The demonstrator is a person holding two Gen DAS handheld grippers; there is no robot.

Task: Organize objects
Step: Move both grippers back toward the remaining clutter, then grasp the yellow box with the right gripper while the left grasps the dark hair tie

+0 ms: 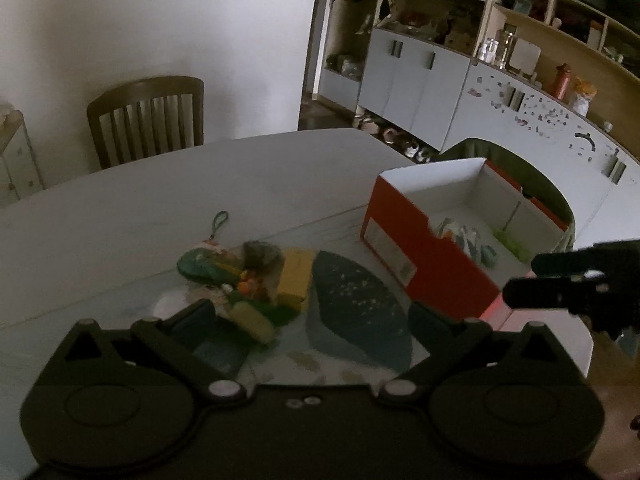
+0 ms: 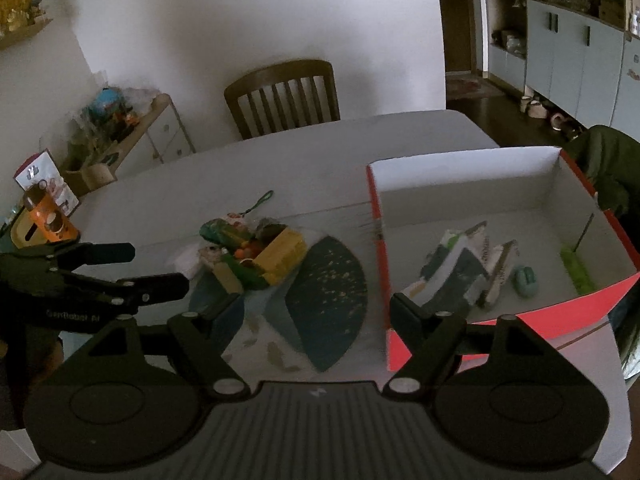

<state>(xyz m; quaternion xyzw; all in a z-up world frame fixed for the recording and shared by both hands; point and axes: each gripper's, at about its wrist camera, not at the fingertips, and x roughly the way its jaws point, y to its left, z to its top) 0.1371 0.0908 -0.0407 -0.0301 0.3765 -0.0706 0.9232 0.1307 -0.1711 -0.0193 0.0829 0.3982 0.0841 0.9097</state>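
A pile of small toys (image 1: pixel 244 284) lies on the pale table (image 1: pixel 200 184): a yellow block (image 1: pixel 296 280), green pieces and a plush charm with a green loop (image 1: pixel 219 220). My left gripper (image 1: pixel 312 320) hangs open just short of the pile, nothing between its fingers. Right of the pile stands a red shoebox (image 1: pixel 404 248) with white inside walls (image 2: pixel 460 184), holding folded booklets (image 2: pixel 460 268), a teal piece (image 2: pixel 526 280) and a green strip (image 2: pixel 576 272). My right gripper (image 2: pixel 310 308) is open and empty near the box's front left corner. Each gripper shows in the other's view, the left gripper (image 2: pixel 160 267) and the right gripper (image 1: pixel 519 279).
A dark blue fan-shaped mat (image 2: pixel 328 296) lies between pile and box. A wooden chair (image 2: pixel 284 96) stands behind the table. An orange can (image 2: pixel 50 220) sits at the left edge. A toy-laden side cabinet (image 2: pixel 120 128) is on the left, with grey cupboards (image 1: pixel 420 80) beyond.
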